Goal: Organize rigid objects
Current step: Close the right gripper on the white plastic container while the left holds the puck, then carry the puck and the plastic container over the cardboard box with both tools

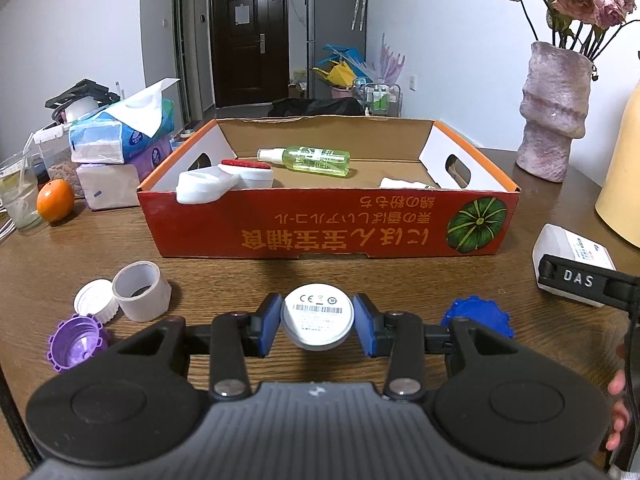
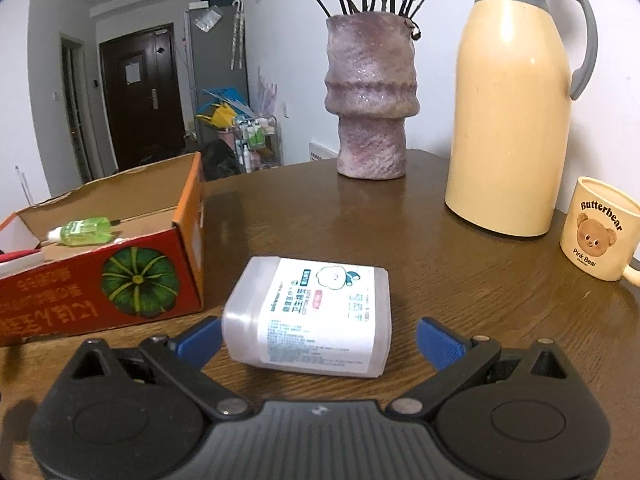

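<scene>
My left gripper point(image 1: 317, 322) is shut on a small round white device point(image 1: 317, 318) with a barcode label, held just above the brown table in front of the red cardboard box point(image 1: 320, 226). Inside the box lie a green spray bottle point(image 1: 310, 159), a white case with a red top point(image 1: 224, 180) and another white item point(image 1: 404, 183). My right gripper point(image 2: 318, 340) stands open around a clear plastic swab box point(image 2: 316, 316) lying on its side; the blue pads point(image 2: 200, 336) sit beside its ends, apart from it. That swab box point(image 1: 572, 260) also shows at the left wrist view's right edge.
On the table's left lie a white cap point(image 1: 96, 300), a translucent cup point(image 1: 142, 290), a purple cap point(image 1: 78, 342), and a blue cap point(image 1: 478, 316) to the right. An orange point(image 1: 55, 200), tissue packs point(image 1: 120, 136) and a glass stand far left. A vase point(image 2: 370, 96), yellow thermos point(image 2: 512, 112) and bear mug point(image 2: 598, 228) stand right.
</scene>
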{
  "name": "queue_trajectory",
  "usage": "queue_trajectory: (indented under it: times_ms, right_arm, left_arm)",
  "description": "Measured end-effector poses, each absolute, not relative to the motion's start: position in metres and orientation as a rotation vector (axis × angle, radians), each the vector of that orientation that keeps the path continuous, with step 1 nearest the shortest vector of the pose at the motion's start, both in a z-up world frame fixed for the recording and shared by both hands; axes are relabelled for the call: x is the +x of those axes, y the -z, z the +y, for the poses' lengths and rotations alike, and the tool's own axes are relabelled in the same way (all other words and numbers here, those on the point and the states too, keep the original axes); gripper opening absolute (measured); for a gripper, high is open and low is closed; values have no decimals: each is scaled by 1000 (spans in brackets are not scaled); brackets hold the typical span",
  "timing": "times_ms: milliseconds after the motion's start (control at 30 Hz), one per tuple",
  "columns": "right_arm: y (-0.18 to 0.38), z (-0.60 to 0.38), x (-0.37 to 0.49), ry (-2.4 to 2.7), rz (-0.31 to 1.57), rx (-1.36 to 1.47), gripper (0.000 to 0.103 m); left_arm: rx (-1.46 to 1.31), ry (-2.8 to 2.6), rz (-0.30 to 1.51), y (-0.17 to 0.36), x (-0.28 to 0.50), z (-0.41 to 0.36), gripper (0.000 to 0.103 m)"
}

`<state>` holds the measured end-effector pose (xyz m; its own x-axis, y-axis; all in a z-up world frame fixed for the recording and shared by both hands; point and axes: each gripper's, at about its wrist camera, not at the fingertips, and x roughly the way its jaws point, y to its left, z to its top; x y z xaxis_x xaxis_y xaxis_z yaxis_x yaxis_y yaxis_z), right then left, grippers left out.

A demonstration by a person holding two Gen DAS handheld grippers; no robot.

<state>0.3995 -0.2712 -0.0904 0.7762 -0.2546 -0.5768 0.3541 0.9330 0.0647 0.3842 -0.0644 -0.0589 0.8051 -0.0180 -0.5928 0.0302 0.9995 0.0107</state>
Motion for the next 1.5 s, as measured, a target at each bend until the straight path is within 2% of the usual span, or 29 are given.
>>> queue_trajectory:
  times_ms: [333, 400, 500, 1500]
  right_arm:
    - [95, -274, 421, 378, 649, 175, 102]
    - [96, -275, 425, 380, 658, 176, 98]
    - [98, -275, 429, 367, 673, 174, 82]
    - [64, -253, 345, 152, 464, 156, 82]
  left_arm:
    - [24, 29, 633, 59, 384, -66, 41]
    - [23, 30, 633, 59, 384, -66, 41]
    - [23, 31, 634, 59, 384, -66, 41]
    - [28, 51, 573, 46, 365, -66, 41]
